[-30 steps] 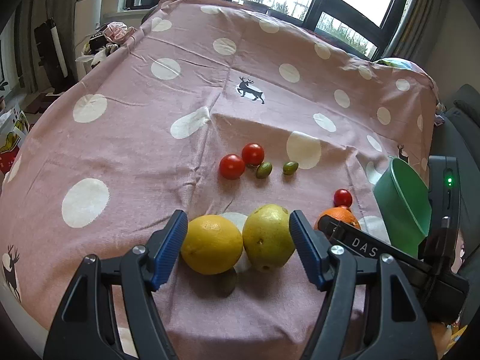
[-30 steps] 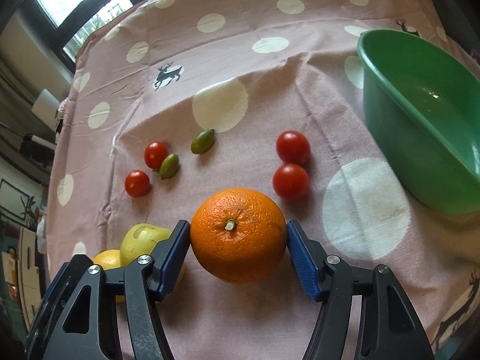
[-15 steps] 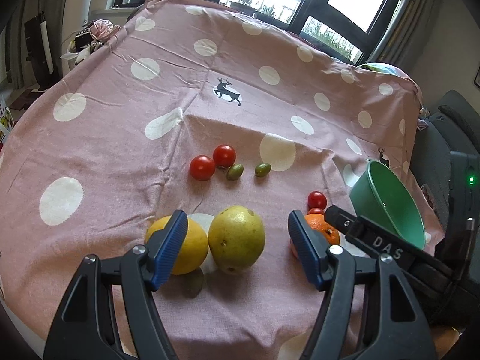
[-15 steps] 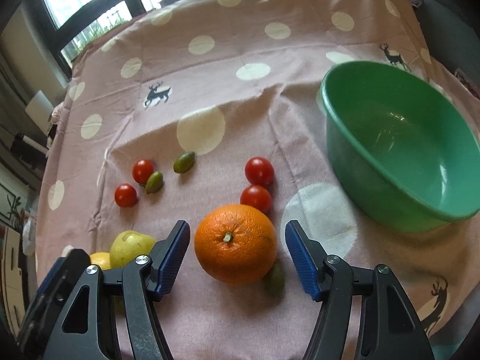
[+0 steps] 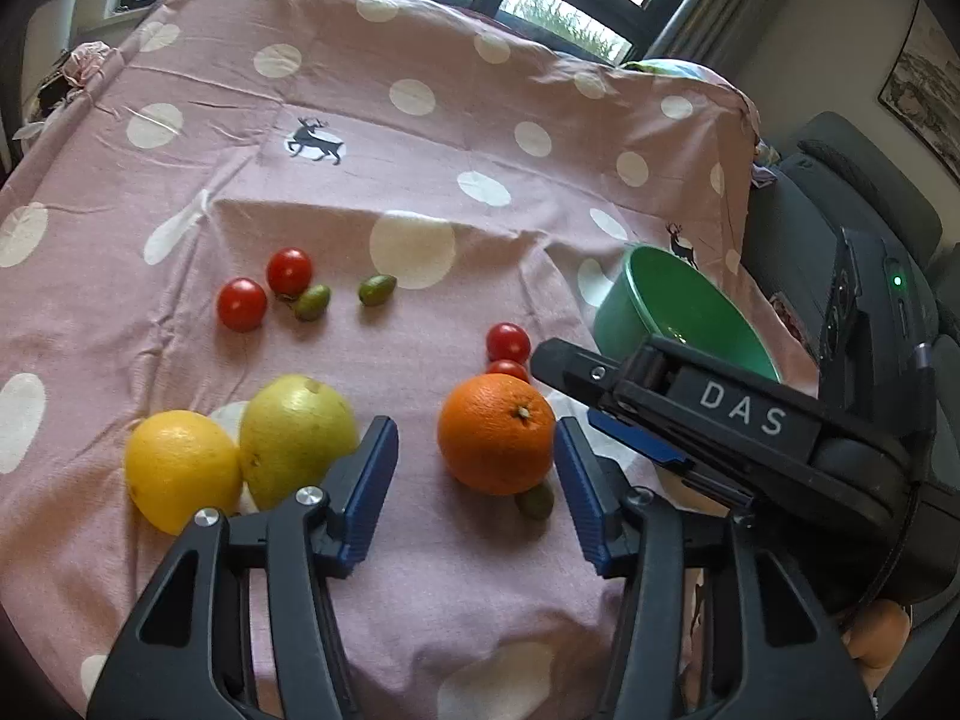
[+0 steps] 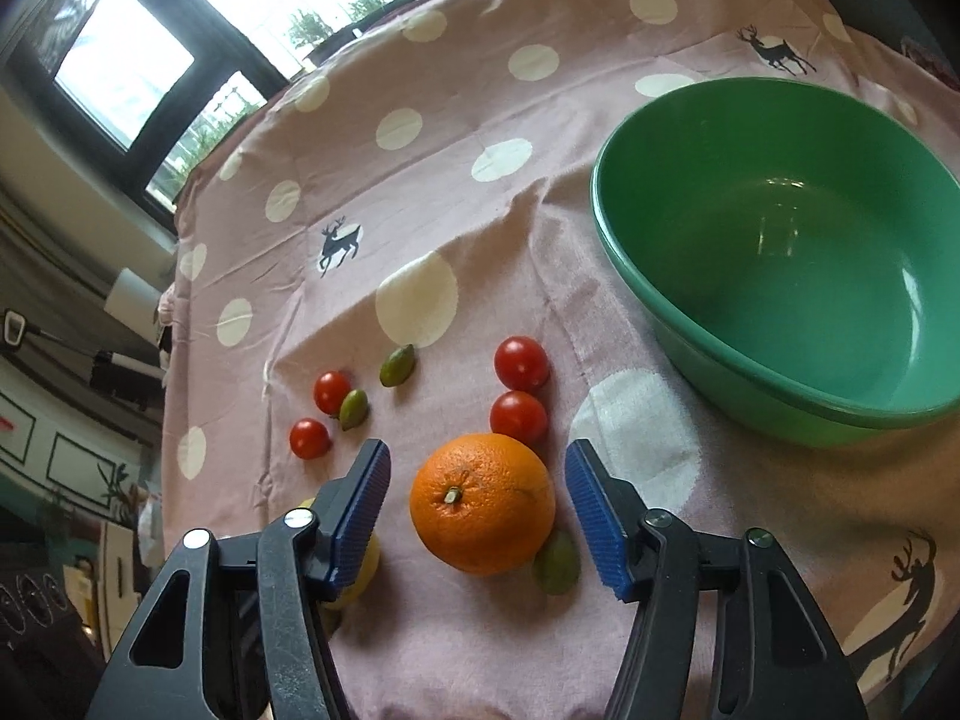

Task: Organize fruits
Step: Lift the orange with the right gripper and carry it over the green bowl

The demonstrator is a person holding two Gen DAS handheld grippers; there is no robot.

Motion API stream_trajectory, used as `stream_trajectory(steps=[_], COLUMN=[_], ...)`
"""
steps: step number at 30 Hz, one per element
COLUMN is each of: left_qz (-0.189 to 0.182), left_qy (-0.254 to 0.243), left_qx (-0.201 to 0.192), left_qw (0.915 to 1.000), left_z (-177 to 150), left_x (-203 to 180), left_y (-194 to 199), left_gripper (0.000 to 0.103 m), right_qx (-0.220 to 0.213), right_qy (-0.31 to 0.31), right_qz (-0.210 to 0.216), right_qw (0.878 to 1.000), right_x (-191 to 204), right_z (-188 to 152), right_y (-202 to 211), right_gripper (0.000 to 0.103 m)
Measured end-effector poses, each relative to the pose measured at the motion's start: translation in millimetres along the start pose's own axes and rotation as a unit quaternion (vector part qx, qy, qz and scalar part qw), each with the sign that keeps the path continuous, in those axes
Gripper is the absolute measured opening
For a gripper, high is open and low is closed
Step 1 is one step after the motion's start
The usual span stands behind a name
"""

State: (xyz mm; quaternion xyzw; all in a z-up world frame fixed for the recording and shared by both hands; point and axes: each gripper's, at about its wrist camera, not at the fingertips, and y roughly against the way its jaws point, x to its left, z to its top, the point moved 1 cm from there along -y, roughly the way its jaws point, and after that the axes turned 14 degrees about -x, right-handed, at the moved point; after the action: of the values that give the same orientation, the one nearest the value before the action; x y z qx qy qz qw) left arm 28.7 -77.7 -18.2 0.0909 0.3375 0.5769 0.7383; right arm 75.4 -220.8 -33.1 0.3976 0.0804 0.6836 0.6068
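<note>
A pink polka-dot cloth [image 5: 372, 180] with deer prints covers the table under dark-framed windows, dropping away at the near edge and at 3 o'clock beside a grey sofa; since a second ago the left gripper [image 5: 474, 480] has swung off the lemon [image 5: 180, 468] and yellow-green pear-like fruit [image 5: 297, 438], which now sit at 9 o'clock of its blue pads, and lines up on the orange [image 5: 495, 432]; its jaws stand wide, holding nothing. The right gripper [image 6: 477, 516] has drawn back from that same orange [image 6: 483, 501]; jaws spread, both pads clear of the peel. So nothing is lifted yet and both tools crowd one fruit; probably one should yield.

The green bowl [image 6: 654, 276] sits empty at 1 o'clock in the right view, bare cloth between. Two cherry tomatoes [image 6: 521, 390] lie at 12 o'clock of the orange, the nearer nearly touching it, and a green olive-like fruit [image 6: 558, 561] nestles at its 5 o'clock, likely to be nudged when the pads shut; the far group of tomatoes [image 5: 264, 288] at 11 o'clock is well apart.
</note>
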Motion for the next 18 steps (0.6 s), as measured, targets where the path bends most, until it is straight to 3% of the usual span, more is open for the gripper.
stream_trajectory(steps=[12, 18], left_qz=[-0.023, -0.016], left_qy=[-0.003, -0.006], left_qx=[0.062, 0.061], left_qw=[0.9978, 0.9980], left_z=[-12, -10], left_x=[-11, -9], left_y=[-36, -40], left_gripper=[0.046, 0.047], right_qx=[0.051, 0.071], right_qy=[-0.032, -0.037], right_qz=[0.019, 0.022], right_qw=[0.998, 0.997], right_x=[-17, -21], right_z=[-3, -6], right_y=[-20, -29], right_gripper=[0.058, 0.058])
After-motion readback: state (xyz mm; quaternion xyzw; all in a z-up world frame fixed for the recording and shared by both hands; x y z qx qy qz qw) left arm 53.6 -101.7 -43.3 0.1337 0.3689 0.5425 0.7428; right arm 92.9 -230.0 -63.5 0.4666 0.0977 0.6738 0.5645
